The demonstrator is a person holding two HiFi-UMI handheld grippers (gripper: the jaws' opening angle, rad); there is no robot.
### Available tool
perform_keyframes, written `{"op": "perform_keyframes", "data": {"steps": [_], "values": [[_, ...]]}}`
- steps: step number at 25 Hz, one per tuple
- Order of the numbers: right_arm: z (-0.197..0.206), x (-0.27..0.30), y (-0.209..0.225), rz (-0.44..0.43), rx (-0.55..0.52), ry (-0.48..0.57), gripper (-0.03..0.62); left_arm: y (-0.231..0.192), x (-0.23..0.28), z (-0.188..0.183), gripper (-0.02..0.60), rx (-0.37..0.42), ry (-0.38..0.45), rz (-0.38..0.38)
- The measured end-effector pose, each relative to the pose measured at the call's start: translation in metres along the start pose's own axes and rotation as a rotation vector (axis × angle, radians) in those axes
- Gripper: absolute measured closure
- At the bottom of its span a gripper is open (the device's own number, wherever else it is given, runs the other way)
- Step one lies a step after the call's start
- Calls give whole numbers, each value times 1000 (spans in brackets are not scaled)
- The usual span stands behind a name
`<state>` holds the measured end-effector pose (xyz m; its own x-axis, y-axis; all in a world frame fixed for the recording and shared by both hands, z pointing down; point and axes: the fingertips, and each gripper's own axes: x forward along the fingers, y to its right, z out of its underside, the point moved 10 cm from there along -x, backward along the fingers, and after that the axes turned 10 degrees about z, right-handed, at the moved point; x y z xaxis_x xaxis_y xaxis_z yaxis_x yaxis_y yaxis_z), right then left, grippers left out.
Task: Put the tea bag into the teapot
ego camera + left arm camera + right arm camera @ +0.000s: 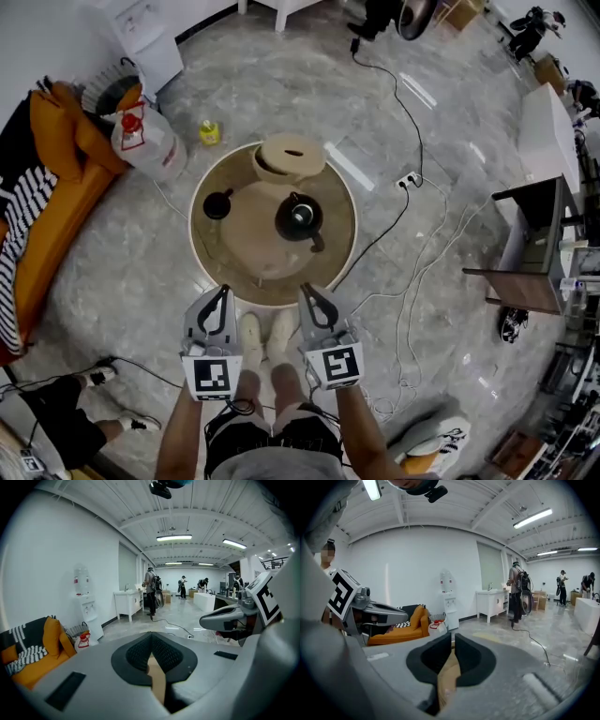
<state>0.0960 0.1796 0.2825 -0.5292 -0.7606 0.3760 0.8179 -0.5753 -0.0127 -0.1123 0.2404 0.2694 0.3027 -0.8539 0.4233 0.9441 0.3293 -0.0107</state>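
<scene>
- Teapot: the round black teapot [300,217] stands upright on the round tan low table [246,246], a little toward 3 o'clock from the table's centre; its top shows a pale round middle.
- No view lets me make out a tea bag, on the table or in either gripper.
- A small black round piece [217,203], cup or lid I cannot tell, sits near the table's 9 o'clock side, well apart from the teapot.
- A round tan wooden piece with a dark slot in its top [289,157] lies at the table's 12 o'clock edge, just beside the teapot.
- The left gripper [223,292] hangs over the rim at about 7 o'clock. In the left gripper view its black ribbed jaws [151,637] meet at the tips, with nothing between them.
- The right gripper [307,291] hangs over the rim at about 5 o'clock. In the right gripper view its jaws [453,639] stand nearly together, only a thin slit between them, holding nothing.
- The two grippers are side by side and apart, both pointing toward 12 o'clock.
- On the grey stone floor toward 10 o'clock from the table stand a small yellow bottle [209,132] and a clear plastic jug with a red cap [145,139], and beyond them an orange sofa [56,178].
</scene>
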Motion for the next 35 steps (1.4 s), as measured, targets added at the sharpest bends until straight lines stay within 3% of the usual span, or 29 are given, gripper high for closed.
{"op": "perform_keyframes", "data": {"steps": [8, 12, 17, 20, 27, 32, 35], "values": [[89, 43, -11, -53, -6, -72, 572, -5, 34, 83, 565, -31, -47, -5], [129, 62, -14, -73, -14, -131, 571, -2, 51, 122, 565, -126, -84, -20], [178, 85, -14, -96, -24, -166, 572, -1, 73, 171, 565, -157, -100, -20], [205, 95, -15, -103, -29, -193, 571, 2, 83, 195, 565, -212, -116, -32], [255, 116, -18, -116, -19, -241, 568, 2, 97, 237, 565, -227, -147, -29], [281, 138, -25, -157, -46, -259, 442, -3, 104, 254, 565, -233, -159, -38], [296, 152, -30, -170, -54, -284, 419, -5, 106, 263, 565, -248, -169, -44]]}}
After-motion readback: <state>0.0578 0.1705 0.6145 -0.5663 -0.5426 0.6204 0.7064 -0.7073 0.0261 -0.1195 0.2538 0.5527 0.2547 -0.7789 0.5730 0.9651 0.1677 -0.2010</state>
